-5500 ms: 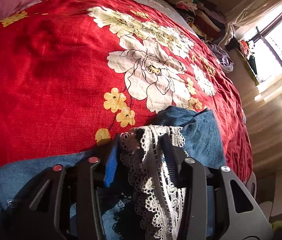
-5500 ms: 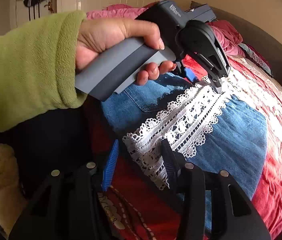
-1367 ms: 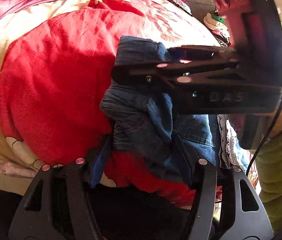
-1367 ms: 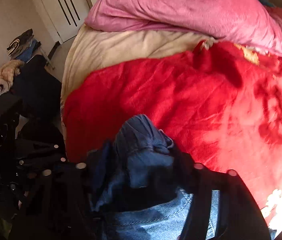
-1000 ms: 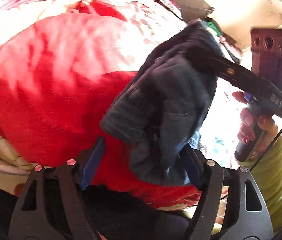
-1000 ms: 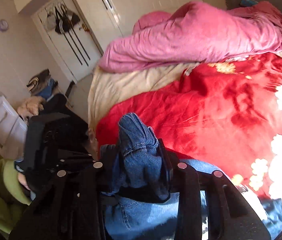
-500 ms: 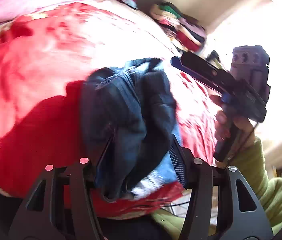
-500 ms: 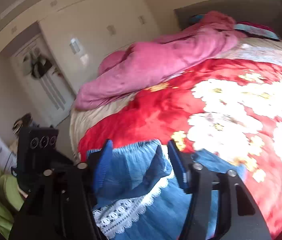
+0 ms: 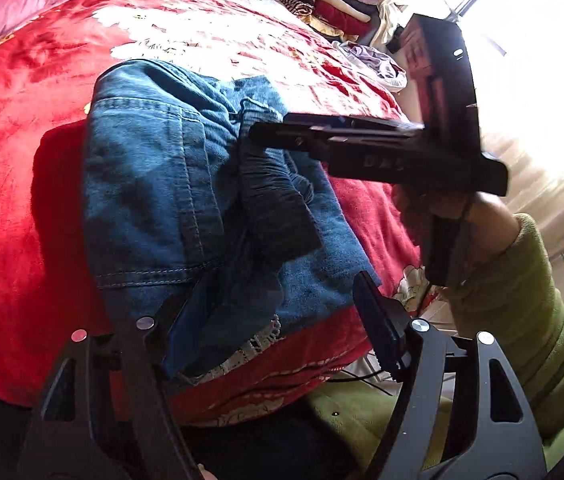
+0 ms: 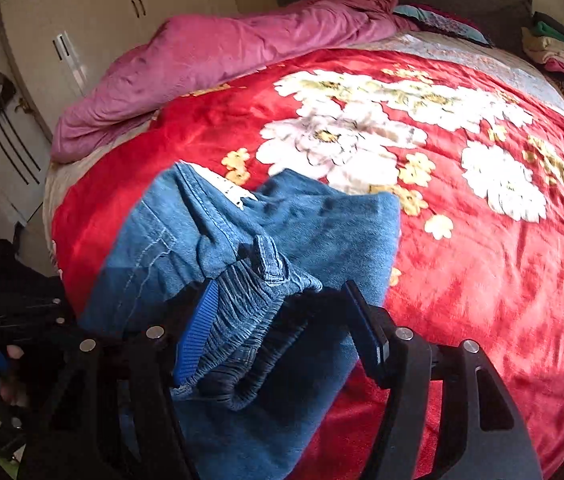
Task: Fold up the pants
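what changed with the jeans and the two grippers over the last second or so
The jeans, lifted bunched in both grippers a second ago, now lie folded on the red blanket. The right gripper has let go and stands open around the waistband; the left gripper is opening over the hem. The pink duvet stayed put.

Left wrist view sits close above the near bed edge, tilted down, facing across the red floral blanket [image 9: 10,184] toward the sunlit window [image 9: 522,40]. Right wrist view is equally close and tilted down, facing up the bed toward the wardrobe doors [image 10: 130,20]. Both share the folded jeans [image 9: 154,184] [image 10: 322,216] and blanket [image 10: 502,280].
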A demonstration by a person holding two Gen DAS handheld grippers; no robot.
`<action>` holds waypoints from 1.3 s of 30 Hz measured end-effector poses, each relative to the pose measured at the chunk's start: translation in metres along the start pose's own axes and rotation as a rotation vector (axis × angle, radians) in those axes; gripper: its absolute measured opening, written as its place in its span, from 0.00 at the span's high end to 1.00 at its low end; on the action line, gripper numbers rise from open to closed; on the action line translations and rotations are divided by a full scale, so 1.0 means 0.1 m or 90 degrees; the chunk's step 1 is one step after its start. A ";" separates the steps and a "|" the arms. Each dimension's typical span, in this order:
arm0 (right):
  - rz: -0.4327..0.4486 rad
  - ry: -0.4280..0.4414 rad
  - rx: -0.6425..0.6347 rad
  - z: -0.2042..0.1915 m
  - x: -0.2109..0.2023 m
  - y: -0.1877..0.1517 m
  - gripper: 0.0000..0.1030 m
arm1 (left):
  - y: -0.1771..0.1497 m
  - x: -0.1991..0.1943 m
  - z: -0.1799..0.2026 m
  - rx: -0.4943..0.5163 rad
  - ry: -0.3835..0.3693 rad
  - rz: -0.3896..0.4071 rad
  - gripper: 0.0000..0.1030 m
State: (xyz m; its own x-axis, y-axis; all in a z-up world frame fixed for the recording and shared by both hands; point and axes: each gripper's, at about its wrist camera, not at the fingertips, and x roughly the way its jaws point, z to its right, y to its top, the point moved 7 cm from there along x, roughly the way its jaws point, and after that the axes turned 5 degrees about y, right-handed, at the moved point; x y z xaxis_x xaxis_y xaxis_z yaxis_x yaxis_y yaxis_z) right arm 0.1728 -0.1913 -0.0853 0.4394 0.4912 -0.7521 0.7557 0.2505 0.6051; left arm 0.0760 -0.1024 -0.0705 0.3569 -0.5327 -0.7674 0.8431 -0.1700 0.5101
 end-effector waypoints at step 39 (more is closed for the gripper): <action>-0.024 -0.004 -0.465 -1.63 -0.01 -0.56 0.76 | 0.82 0.23 -0.77 -0.014 0.145 -0.009 0.66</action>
State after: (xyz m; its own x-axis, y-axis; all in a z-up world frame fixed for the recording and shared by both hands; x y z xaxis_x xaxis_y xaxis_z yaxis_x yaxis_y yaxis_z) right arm 0.0512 -0.0699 -0.0764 0.4247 0.4669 -0.7757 0.2551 0.7604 0.5973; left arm 0.1843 -0.0645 -0.0761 0.4244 -0.3295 -0.8434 0.8562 -0.1572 0.4922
